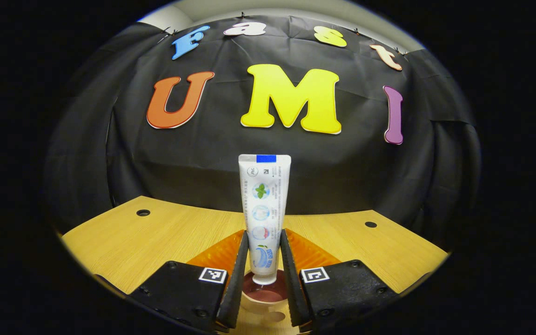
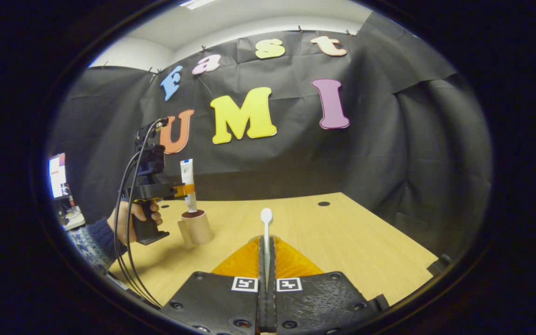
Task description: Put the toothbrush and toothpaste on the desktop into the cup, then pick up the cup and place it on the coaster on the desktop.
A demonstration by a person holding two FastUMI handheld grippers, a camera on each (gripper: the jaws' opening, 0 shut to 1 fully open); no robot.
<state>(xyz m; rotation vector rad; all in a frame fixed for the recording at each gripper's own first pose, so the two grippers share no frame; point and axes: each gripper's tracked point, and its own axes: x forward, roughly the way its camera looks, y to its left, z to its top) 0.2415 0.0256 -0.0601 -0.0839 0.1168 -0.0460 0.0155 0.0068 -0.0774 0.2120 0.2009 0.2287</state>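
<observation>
At lower centre, the left gripper (image 1: 264,265) clamps the upright white toothpaste tube (image 1: 264,204), cap-down above the beige cup (image 2: 196,227) on the wooden counter (image 2: 351,237). The right gripper (image 2: 266,260) pinches the white toothbrush (image 2: 266,223).

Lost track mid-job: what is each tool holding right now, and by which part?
Left tool grips the toothpaste by its lower body near the cap, upright over the cup. Right tool is clamped on the toothbrush handle, its head pointing forward.

toothpaste tube (image 1: 263,209) print too small to read, black-and-white square marker tags (image 1: 213,275) on the left gripper's (image 1: 262,274) finger bases
</observation>
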